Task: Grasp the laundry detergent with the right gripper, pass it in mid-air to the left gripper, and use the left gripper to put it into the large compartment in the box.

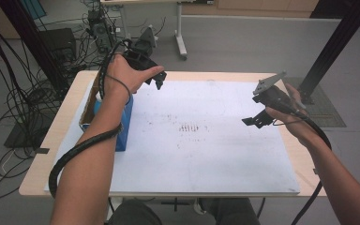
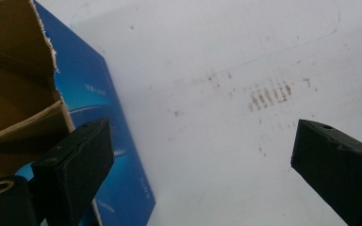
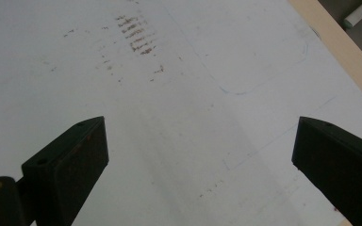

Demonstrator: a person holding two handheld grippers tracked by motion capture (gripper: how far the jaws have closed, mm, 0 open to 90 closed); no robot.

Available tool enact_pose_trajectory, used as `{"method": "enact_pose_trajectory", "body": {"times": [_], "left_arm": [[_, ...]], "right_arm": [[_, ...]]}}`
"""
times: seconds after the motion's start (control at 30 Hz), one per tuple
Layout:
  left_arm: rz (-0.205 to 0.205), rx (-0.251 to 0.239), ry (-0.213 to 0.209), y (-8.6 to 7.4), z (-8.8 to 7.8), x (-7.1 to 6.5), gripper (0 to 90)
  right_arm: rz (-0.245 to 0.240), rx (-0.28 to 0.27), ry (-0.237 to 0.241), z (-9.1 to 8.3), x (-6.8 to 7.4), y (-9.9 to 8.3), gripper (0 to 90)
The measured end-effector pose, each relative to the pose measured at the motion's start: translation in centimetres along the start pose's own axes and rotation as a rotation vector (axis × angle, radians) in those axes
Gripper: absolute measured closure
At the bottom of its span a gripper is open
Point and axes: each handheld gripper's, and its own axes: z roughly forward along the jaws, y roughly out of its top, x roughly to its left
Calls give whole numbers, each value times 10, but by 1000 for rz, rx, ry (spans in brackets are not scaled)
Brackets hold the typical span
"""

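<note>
A blue cardboard box with an open brown inside stands at the left of the white sheet that covers the table. My left gripper hangs in the air over the sheet's far left, just right of the box, jaws open and empty. In the left gripper view the gripper looks down on the sheet with the box beside its left jaw. My right gripper is held above the sheet's right side, open with nothing in it. In the right gripper view the gripper frames bare sheet.
Brown smudges mark the middle of the sheet. The wooden table edge shows around it. Behind the table are cables, a dark stand post and a white desk leg.
</note>
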Motion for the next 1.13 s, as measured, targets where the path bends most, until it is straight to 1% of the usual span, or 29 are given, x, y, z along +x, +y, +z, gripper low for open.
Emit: {"method": "enact_pose_trajectory", "body": {"times": [0.13,0.23,0.3,0.4,0.47,0.63,0.73,0.8,0.9,1.13], "left_arm": [[8,15,11,2,4,-3,71],[14,11,24,1,9,-8,72],[19,14,17,0,11,-10,72],[17,17,18,-1,12,-12,72],[18,29,17,-1,13,-12,72],[20,26,19,-2,13,-15,72],[17,27,18,-3,13,-15,72],[22,29,23,-3,12,-15,72],[16,23,24,-5,11,-15,72],[3,12,25,-9,10,-10,72]], "right_arm": [[-2,3,5,2,0,-1,41],[1,0,15,6,1,-2,42],[-5,3,19,7,2,-1,42],[-11,4,21,7,4,1,42],[-10,-2,21,6,4,1,42],[-12,-1,17,3,4,0,42],[-9,-1,18,2,5,-1,42],[-11,0,18,2,6,-2,42],[-11,1,17,1,7,-2,42],[-20,2,20,1,11,0,42]]}}
